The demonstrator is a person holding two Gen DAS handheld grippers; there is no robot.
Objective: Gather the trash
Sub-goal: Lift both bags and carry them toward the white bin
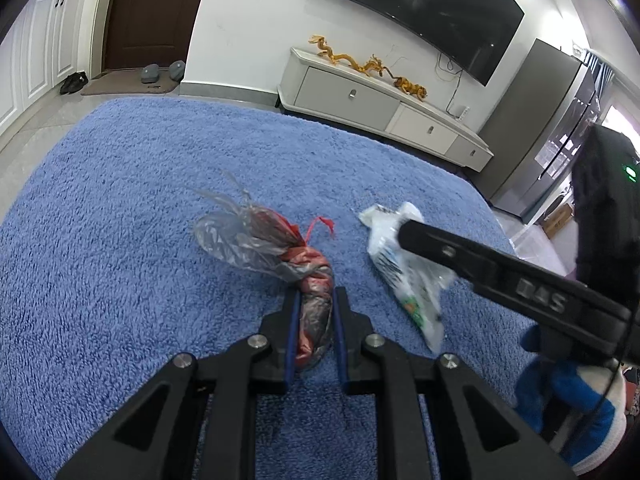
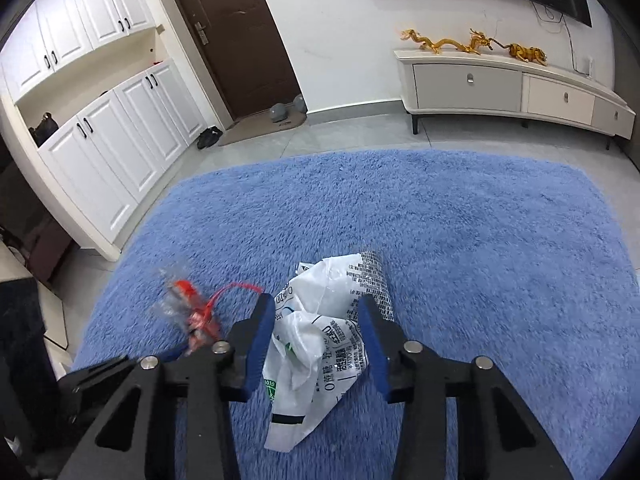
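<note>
A twisted bundle of red and clear plastic bag (image 1: 312, 280) lies on the blue shaggy rug (image 1: 120, 240), and my left gripper (image 1: 317, 294) is shut on its lower end. The same bundle (image 2: 196, 316) shows blurred at the left of the right wrist view. A crumpled white printed wrapper (image 2: 320, 336) sits between the blue pads of my right gripper (image 2: 316, 302), which touch it on both sides. From the left wrist view, this wrapper (image 1: 404, 276) lies to the right of the bundle, with a black finger (image 1: 440, 246) of the right gripper across it.
The rug (image 2: 480, 260) spreads wide beyond the trash, with grey tile floor (image 2: 340, 136) past it. A low white TV cabinet (image 2: 500, 84) stands against the far wall. White cupboards (image 2: 112, 152) and a brown door (image 2: 236, 36) are at the left. A blue-and-white sleeve (image 1: 568, 400) holds the right gripper.
</note>
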